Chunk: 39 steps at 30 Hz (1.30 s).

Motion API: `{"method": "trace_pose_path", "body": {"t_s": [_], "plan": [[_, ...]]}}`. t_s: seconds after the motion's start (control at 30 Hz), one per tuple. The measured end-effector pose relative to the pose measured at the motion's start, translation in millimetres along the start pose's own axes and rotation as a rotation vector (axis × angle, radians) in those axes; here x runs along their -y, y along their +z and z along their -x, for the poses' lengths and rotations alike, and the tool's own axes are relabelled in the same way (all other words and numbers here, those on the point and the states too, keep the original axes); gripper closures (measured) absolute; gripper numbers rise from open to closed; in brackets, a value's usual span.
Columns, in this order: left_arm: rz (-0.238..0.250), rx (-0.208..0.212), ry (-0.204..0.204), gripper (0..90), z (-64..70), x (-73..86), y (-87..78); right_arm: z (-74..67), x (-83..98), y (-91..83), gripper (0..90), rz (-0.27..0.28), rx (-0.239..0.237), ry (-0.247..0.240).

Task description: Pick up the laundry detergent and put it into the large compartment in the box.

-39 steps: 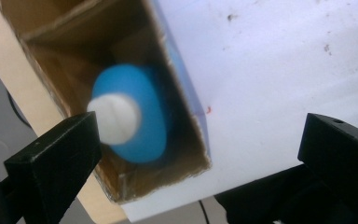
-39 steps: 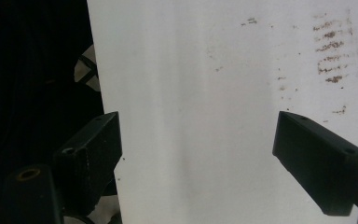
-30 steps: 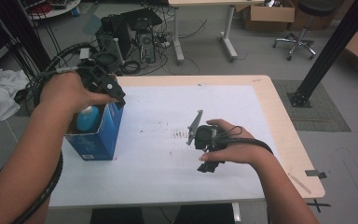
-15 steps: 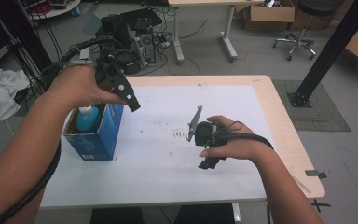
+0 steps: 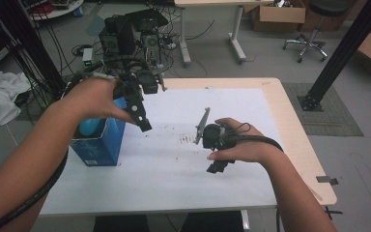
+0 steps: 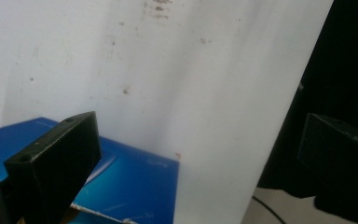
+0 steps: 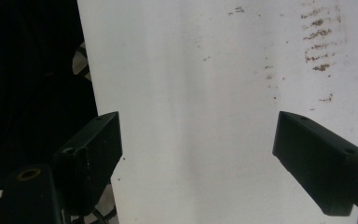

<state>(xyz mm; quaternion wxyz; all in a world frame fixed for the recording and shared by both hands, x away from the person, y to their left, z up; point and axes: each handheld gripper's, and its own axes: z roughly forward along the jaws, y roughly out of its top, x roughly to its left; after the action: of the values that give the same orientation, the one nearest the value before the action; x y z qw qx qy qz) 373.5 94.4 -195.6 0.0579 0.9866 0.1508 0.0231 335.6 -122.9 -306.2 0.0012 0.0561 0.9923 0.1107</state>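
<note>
Your left gripper (image 5: 142,121) hangs above the table, jaws spread wide and empty, just off the 2 o'clock corner of the blue box (image 5: 99,142). The box stands on the white sheet (image 5: 174,164) toward the table's 9 o'clock edge, a light blue ball (image 5: 91,126) inside it. Your right gripper (image 5: 218,164) sits low over the sheet at centre-right, jaws also wide apart, nothing between them. Brown smudges (image 7: 318,56) mark the sheet nearby.

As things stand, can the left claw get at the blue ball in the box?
Probably yes. The left claw is open and held above the box, at its right; the box top is open, and nothing covers the ball.
</note>
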Motion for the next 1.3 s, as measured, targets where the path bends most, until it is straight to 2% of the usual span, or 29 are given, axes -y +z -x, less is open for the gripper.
{"method": "trace_pose_path", "body": {"t_s": [0.03, 0.13, 0.3, 0.43, 0.57, 0.7, 0.83, 1.03, 1.3], "plan": [[-0.001, -0.015, 0.023, 0.1, 1.4, 0.1, 1.9, 0.2, -0.1, 0.2, 15.8, 0.002, -0.001, 0.0], [0.011, -0.004, 0.05, 0.1, 4.1, 1.1, 8.4, 0.3, -0.7, 0.3, 15.7, -0.002, -0.006, 0.01], [-0.055, 0.018, 0.099, 0.1, 9.1, 1.2, 23.8, 1.6, -2.3, 0.8, 15.9, -0.01, -0.006, 0.006], [-0.061, 0.025, 0.124, 0.1, 9.5, 1.3, 28.6, 3.3, -2.9, -1.6, 15.8, -0.014, -0.004, 0.002], [-0.071, -0.003, 0.131, 0.1, 7.3, 1.8, 27.5, 4.9, -3.5, -3.8, 15.8, -0.009, 0.0, 0.003], [-0.053, 0.001, 0.121, 0.1, 4.7, 2.4, 23.6, 7.9, -4.5, -5.9, 15.9, -0.009, 0.003, -0.01], [-0.05, -0.002, 0.121, 0.1, 4.2, 1.8, 23.5, 9.4, -4.4, -6.8, 15.7, -0.006, 0.008, 0.001], [-0.051, 0.011, 0.135, 0.1, 5.5, -0.8, 26.0, 9.0, -4.3, -5.6, 15.8, -0.015, 0.011, -0.002], [-0.047, 0.008, 0.149, 0.1, 6.7, -3.2, 24.8, 10.1, -1.7, -7.5, 15.8, -0.011, 0.009, 0.007]]}}
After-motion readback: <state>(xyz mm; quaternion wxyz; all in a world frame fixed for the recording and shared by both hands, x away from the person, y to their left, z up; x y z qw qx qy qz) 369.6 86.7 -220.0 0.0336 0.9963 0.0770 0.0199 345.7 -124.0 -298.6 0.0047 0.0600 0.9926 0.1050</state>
